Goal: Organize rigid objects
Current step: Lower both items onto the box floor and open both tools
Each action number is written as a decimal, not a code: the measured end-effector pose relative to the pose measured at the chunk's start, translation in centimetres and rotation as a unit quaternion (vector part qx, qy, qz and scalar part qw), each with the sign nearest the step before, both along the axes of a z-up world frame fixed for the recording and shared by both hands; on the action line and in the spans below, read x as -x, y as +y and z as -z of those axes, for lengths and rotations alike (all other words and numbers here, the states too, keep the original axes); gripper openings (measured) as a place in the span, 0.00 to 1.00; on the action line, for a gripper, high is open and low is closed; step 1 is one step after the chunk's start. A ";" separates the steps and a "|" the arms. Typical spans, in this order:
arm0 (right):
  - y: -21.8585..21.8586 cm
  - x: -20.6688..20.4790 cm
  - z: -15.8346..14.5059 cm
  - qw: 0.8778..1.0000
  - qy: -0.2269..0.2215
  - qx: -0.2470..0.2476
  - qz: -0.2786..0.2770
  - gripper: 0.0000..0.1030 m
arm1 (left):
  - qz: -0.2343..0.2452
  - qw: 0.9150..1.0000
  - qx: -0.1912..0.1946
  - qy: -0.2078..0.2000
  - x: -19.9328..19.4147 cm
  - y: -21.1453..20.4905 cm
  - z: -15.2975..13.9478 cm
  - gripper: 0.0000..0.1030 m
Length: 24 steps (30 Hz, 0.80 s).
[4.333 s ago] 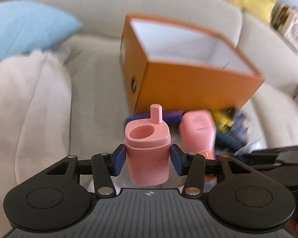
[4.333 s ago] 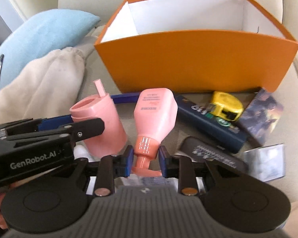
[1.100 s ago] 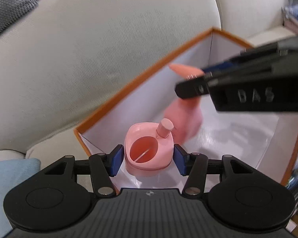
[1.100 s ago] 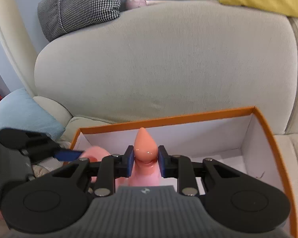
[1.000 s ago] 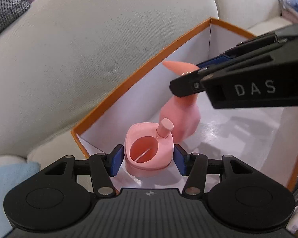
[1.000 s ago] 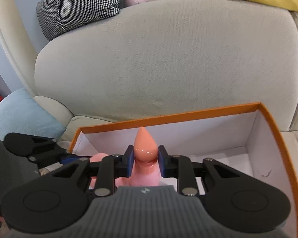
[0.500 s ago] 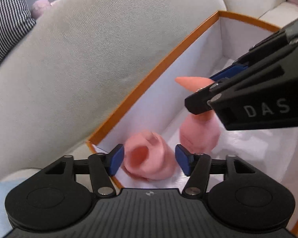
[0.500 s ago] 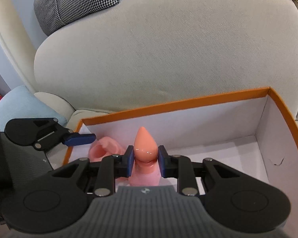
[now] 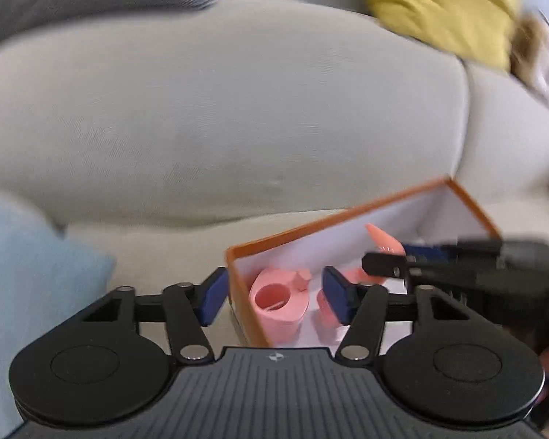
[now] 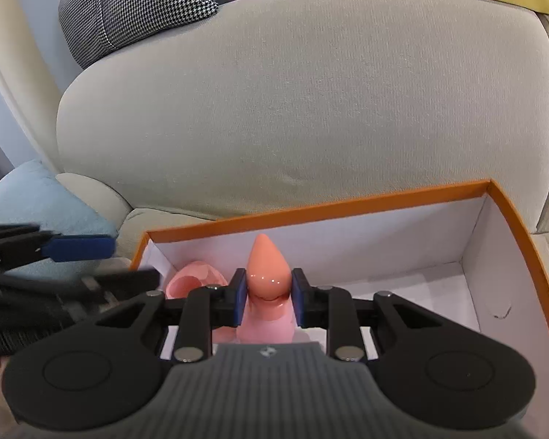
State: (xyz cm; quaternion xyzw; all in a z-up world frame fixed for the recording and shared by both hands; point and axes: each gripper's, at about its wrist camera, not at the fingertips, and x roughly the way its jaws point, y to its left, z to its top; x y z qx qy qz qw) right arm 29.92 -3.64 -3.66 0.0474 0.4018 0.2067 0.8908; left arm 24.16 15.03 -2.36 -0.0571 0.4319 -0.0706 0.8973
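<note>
At the bottom centre, the right gripper (image 10: 269, 294) pinches the orange cap of a pink bottle (image 10: 267, 269) inside an orange box (image 10: 402, 197) on a beige sofa (image 10: 292, 91). A pink cup (image 10: 192, 281) sits in the box's left corner. The left gripper (image 10: 80, 259) enters blurred at the left edge.

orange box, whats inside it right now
Inside the orange box: a pink cup in the left corner and a pink pump bottle, gripped by the right gripper. The grippers hide the floor nearest them.
</note>
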 end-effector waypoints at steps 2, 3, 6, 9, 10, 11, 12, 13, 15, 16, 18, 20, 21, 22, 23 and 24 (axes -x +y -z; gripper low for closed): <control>0.4 -0.2 0.0 1.000 0.000 0.003 -0.001 0.25 | -0.032 0.999 0.032 0.015 0.3 1.9 0.5 0.62; 0.7 -0.3 0.0 1.000 0.000 0.004 -0.002 0.25 | -0.040 0.998 0.035 0.023 -0.4 2.3 0.5 0.60; 1.7 -0.7 0.1 1.000 -0.003 0.014 -0.007 0.25 | -0.053 0.996 0.043 0.052 -2.2 1.9 0.1 0.52; 2.5 -1.3 0.5 0.999 -0.009 0.038 -0.003 0.25 | -0.066 0.992 0.070 0.085 -2.9 2.2 1.2 0.43; 2.6 -1.6 0.7 0.999 -0.009 0.042 0.000 0.25 | -0.070 0.990 0.081 0.095 -3.9 2.9 1.2 0.41; 2.8 -1.9 0.8 0.999 -0.007 0.042 0.002 0.25 | -0.071 0.988 0.091 0.102 -4.0 3.1 1.5 0.40; 2.9 -2.1 1.0 0.999 -0.004 0.040 0.002 0.25 | -0.071 0.987 0.096 0.105 -4.3 2.9 1.5 0.37; 3.0 -2.3 1.1 0.999 -0.002 0.038 0.002 0.25 | -0.071 0.987 0.097 0.107 -4.2 2.5 1.4 0.36; 3.4 -2.4 1.3 0.999 -0.007 0.046 -0.002 0.25 | -0.071 0.987 0.099 0.106 -5.8 2.9 1.2 0.34; 3.6 -2.5 1.6 0.999 -0.007 0.051 -0.006 0.25 | -0.070 0.987 0.101 0.106 -5.8 2.9 1.1 0.32; 3.8 -2.4 1.9 0.998 -0.006 0.055 -0.013 0.26 | -0.068 0.986 0.106 0.106 -6.0 2.9 0.9 0.29; 3.7 -2.4 1.7 0.998 -0.007 0.059 -0.019 0.27 | -0.070 0.986 0.108 0.108 -6.1 2.7 1.2 0.27; 3.7 -2.5 1.6 0.998 -0.006 0.055 -0.023 0.27 | -0.072 0.985 0.110 0.109 -6.0 2.8 1.1 0.25; 3.7 -2.5 1.4 0.998 -0.004 0.050 -0.026 0.30 | -0.074 0.985 0.112 0.110 -6.1 2.7 1.2 0.24; 3.6 -2.5 1.2 0.998 -0.005 0.048 -0.029 0.44 | -0.076 0.984 0.115 0.111 -6.0 2.7 1.2 0.24; 3.6 -2.4 0.9 0.998 -0.008 0.052 -0.032 0.52 | -0.078 0.984 0.118 0.112 -6.5 2.9 1.1 0.22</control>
